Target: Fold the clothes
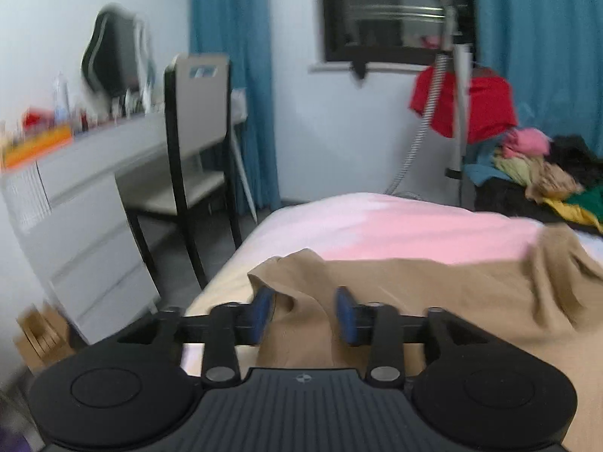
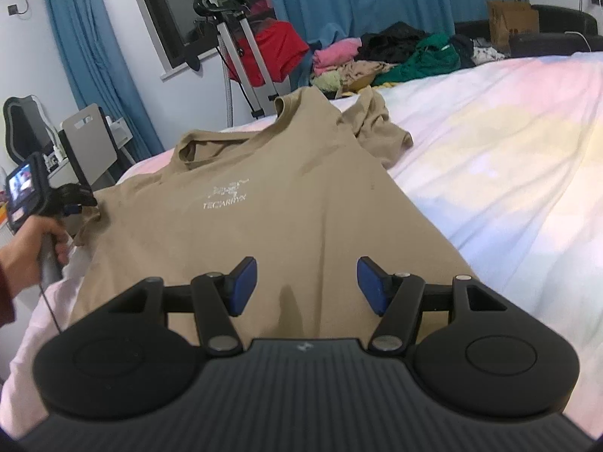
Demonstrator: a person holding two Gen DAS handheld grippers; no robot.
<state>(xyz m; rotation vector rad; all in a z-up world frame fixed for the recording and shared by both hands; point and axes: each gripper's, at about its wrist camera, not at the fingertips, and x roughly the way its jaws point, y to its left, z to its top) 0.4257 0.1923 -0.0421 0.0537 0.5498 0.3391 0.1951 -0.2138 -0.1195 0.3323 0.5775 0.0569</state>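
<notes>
Pastel bedsheet is covered by a tan t-shirt; left gripper and right gripper are both held spread apart.

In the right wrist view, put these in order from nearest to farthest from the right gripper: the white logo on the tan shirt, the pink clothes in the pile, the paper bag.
From the right gripper:
1. White logo on the tan shirt, just ahead, slightly left.
2. Pink clothes, in the pile past the shirt's collar.
3. Paper bag, far right, behind the bed.
</notes>
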